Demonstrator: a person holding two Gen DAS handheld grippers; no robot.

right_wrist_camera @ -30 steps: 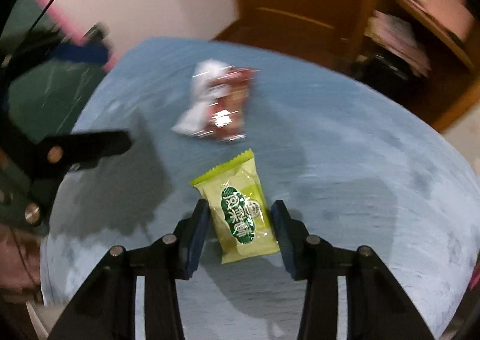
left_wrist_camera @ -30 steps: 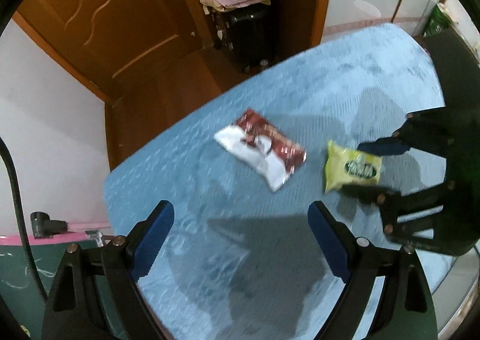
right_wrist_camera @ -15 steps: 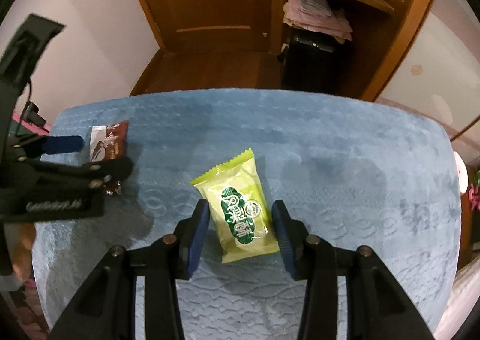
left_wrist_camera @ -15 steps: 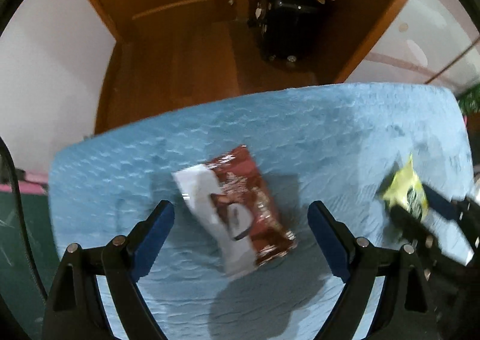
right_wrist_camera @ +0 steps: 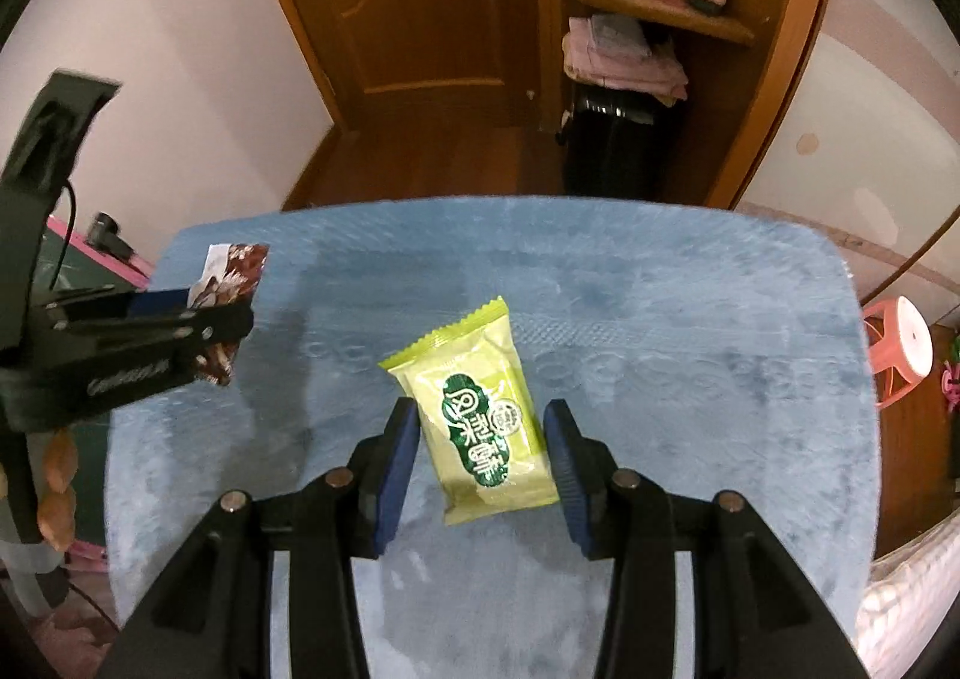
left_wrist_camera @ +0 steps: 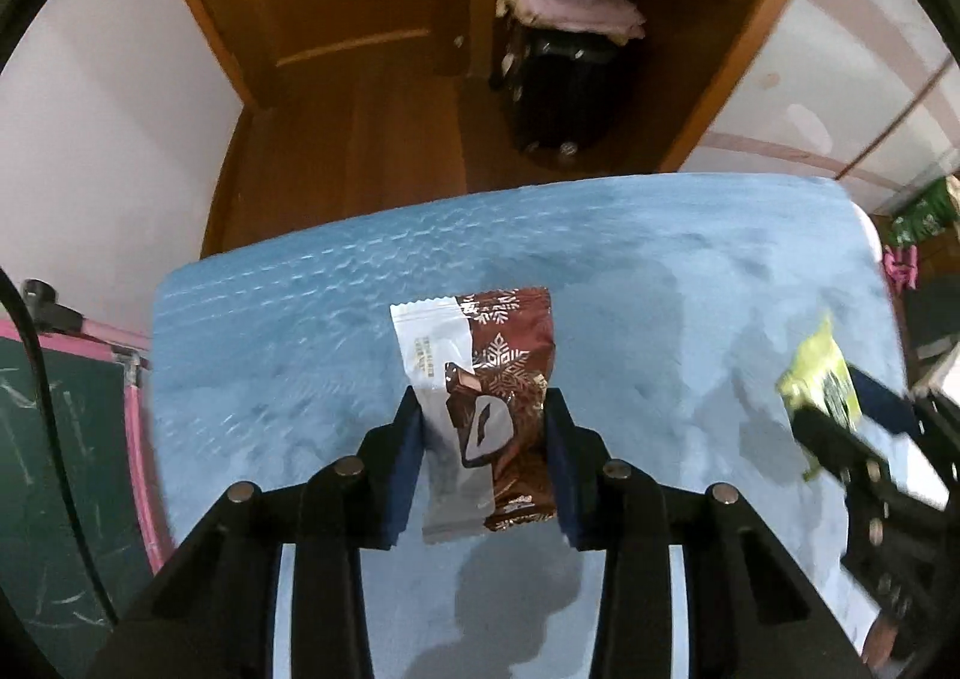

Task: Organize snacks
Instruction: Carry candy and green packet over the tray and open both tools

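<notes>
Left wrist: jaws pinch glossy brown-and-white packet point(left_wrist_camera: 486, 415); right jaws pinch crinkly green packet point(right_wrist_camera: 480, 427) over fuzzy blue cloth point(right_wrist_camera: 690, 319).

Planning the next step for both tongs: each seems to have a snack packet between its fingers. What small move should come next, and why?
Probably lift both together. The left tongs are shut on the brown packet, and the right tongs hold the green packet, which casts a shadow below it on the blue mat. No container is visible, so where to carry them is unclear.
</notes>
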